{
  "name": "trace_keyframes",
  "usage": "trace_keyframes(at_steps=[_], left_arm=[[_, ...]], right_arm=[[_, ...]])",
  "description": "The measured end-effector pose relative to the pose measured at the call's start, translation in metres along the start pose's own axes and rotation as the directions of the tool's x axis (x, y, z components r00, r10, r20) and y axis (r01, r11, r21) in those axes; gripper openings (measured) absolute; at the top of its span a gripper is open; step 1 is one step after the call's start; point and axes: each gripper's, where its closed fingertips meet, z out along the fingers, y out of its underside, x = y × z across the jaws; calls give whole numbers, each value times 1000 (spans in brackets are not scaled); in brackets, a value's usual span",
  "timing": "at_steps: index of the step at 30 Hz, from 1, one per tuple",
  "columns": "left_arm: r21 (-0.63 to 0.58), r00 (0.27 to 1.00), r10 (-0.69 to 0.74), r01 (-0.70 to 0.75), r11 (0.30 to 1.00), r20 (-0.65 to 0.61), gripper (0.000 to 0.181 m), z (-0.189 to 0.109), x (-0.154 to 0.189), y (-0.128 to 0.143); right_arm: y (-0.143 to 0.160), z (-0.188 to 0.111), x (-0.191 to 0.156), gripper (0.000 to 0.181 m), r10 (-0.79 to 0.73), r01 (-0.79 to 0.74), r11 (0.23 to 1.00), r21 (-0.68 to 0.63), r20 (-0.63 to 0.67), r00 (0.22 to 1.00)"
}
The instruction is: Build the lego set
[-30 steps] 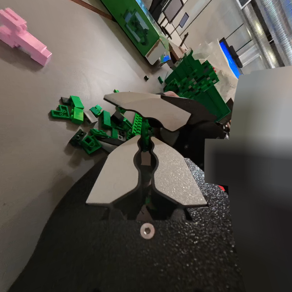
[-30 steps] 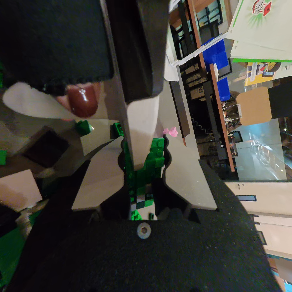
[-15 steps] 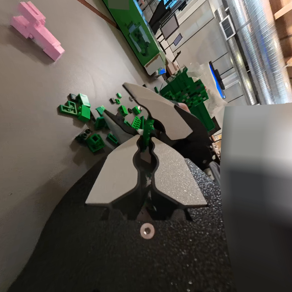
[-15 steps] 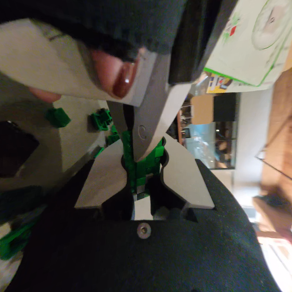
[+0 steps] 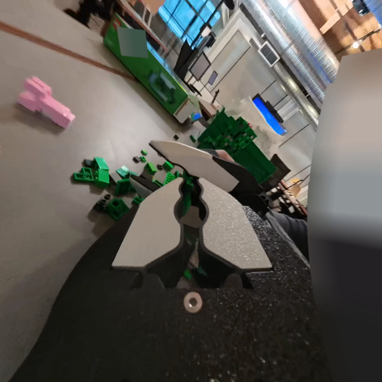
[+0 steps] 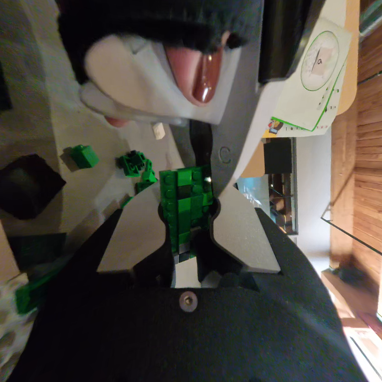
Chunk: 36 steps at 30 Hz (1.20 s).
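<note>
I see a wide, pale grey table top (image 5: 51, 186) with a thin brown strip (image 5: 68, 50) running across its far part. Beyond it, blue-lit windows (image 5: 186, 14) sit high in a light grey wall (image 5: 233, 86). A ribbed silver duct (image 5: 299, 53) runs along the ceiling beside warm wooden beams (image 5: 347, 22). Dark monitors (image 5: 199, 66) and a glowing blue screen (image 5: 268, 117) stand farther back. In the right wrist view, wood-panelled wall (image 6: 368, 165) fills the right edge.

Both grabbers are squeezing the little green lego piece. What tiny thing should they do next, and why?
Probably press together gently. The right gripper clamps the green lego piece, and the left gripper pinches the same piece from the other end, up off the table. With both holding it, a small squeeze would likely seat the bricks.
</note>
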Motion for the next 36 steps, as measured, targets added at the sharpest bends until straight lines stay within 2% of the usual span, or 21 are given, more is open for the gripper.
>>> trace_keyframes(at_steps=[2, 6, 9, 13, 19, 30, 33, 34, 35, 36], left_arm=[[-18, 999, 52, -52, 999, 12, 4, -1, 0, 0], [-64, 999, 26, -28, 998, -33, 6, -1, 2, 5], [-87, 999, 26, -24, 996, 28, 4, -1, -6, 7], [-30, 996, -88, 88, 996, 20, 4, -2, -9, 1], [19, 984, -178, 178, 984, -9, 4, -3, -9, -3], [52, 980, -199, 198, 979, 10, 4, -2, -11, -5], [66, 984, -166, 162, 985, 59, 4, -1, -13, -6], [74, 977, -138, 127, 989, 161, 4, -4, -24, -7], [55, 979, -105, 96, 994, 174, 6, -4, -24, -6], [83, 980, -142, 131, 988, 141, 5, -4, -21, -10]], right_arm=[[-2, -1, -1, 37, 26, -26, 1000, 13, 15, 1000], [-7, -5, -10, 37, 124, -131, 990, 57, 111, 986], [-4, -3, -15, 37, 119, -126, 991, 42, 141, 983], [-2, 2, -7, 36, 23, -23, 1000, 1, 51, 998], [2, 4, 4, 36, -118, 114, 991, -72, -56, 991], [8, 7, 9, 35, -201, 186, 970, -154, -86, 976], [11, 7, 13, 35, -235, 212, 960, -183, -111, 966], [10, 5, 16, 27, -255, 229, 956, -184, -137, 957], [6, 3, 17, 16, -289, 263, 951, -165, -164, 943], [5, 2, 20, 17, -286, 257, 952, -167, -186, 940]])
